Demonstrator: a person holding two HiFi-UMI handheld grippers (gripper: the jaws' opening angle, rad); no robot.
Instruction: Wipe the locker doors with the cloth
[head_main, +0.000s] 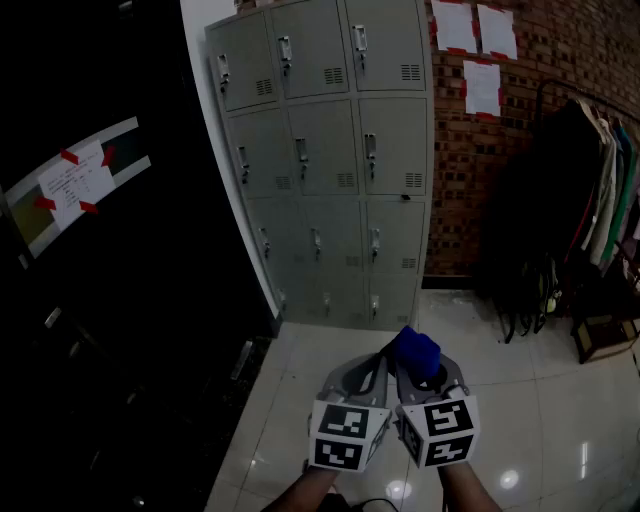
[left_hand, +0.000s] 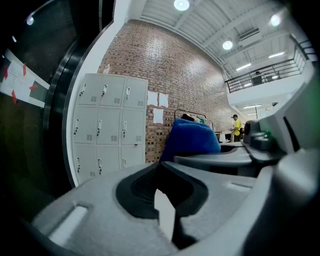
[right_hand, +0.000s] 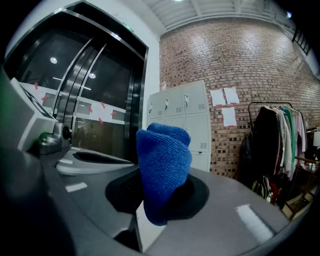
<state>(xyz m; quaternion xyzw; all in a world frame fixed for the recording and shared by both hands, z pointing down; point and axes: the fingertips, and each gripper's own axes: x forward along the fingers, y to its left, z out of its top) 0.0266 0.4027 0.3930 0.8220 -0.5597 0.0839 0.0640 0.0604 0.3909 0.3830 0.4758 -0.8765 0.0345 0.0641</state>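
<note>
Now clamping the blue cloth (right_hand: 164, 165) between the fingers of the right gripper (right_hand: 150, 227), folded bulk bulging up past the fingertips. Holding the left gripper (left_hand: 165, 215) just beside it, fingers pressed together on nothing. Pointing both pairs of fingertips toward the grey lockers (head_main: 330, 150), standing well ahead, apart from the cloth, doors all closed.
</note>
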